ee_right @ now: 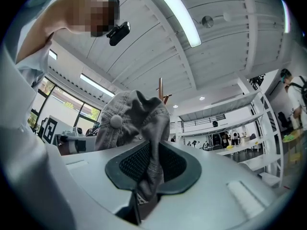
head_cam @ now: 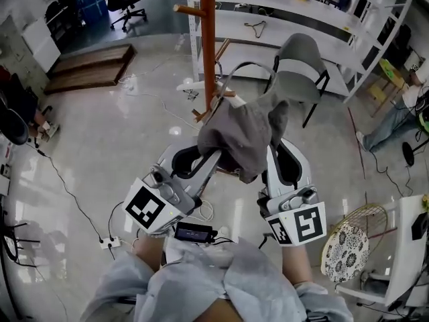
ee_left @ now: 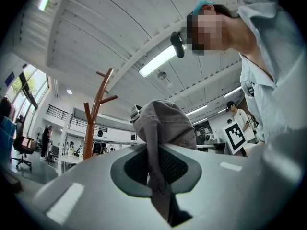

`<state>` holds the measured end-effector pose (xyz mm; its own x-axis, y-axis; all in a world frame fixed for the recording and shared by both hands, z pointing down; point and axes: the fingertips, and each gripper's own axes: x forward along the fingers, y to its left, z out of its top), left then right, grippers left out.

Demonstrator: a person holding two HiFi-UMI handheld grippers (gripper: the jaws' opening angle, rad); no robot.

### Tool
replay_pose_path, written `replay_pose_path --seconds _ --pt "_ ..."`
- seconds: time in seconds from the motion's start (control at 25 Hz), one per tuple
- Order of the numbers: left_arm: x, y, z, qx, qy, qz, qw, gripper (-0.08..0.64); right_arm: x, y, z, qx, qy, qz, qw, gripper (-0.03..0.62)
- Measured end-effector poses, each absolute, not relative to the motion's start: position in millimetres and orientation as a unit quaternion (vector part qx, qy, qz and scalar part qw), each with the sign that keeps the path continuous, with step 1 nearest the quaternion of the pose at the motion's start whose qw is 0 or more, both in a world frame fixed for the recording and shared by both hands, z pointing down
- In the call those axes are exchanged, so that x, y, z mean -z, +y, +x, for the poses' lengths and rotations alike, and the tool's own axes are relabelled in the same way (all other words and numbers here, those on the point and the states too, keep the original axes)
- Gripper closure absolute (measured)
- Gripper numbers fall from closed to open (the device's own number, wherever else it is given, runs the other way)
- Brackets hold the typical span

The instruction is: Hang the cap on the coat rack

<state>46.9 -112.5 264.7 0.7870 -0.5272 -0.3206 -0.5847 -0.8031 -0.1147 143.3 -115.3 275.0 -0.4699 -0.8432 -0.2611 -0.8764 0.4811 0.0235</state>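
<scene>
cap: grey cap [head_cam: 242,134] is up in the air at centre of the head view, just in front of the orange coat rack [head_cam: 208,39] and not on any peg
left gripper: left gripper [ee_left: 159,176] is clenched on a thin fold of cap fabric that runs down between its jaws
right gripper: right gripper [ee_right: 146,176] is clenched on another fold, on the cap's right side
risk, slip: both grips are on bunched cloth only, so a tug apart or one early release likely drops the cap to the floor
risk, bad hang: the cap is crumpled and its opening is not spread, so a peg may catch outer fabric and the cap slides off
risk, bump: pushing the grippers into the pole could rock the rack
hidden: the cap covers both sets of jaw tips in the head view; brim and opening can't be made out
cut off: the rack's top runs off the upper edge and its base is behind the cap; can't tell which peg is nearest
</scene>
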Motion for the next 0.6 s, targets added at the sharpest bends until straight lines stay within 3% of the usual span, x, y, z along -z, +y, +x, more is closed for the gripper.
replay_pose_path --seconds 0.6 --pt "-249.9 -132.2 40.8 -0.14 0.319 -0.93 0.115 0.535 -260.9 -138.6 137.2 -0.087 0.861 -0.49 0.106 0.528"
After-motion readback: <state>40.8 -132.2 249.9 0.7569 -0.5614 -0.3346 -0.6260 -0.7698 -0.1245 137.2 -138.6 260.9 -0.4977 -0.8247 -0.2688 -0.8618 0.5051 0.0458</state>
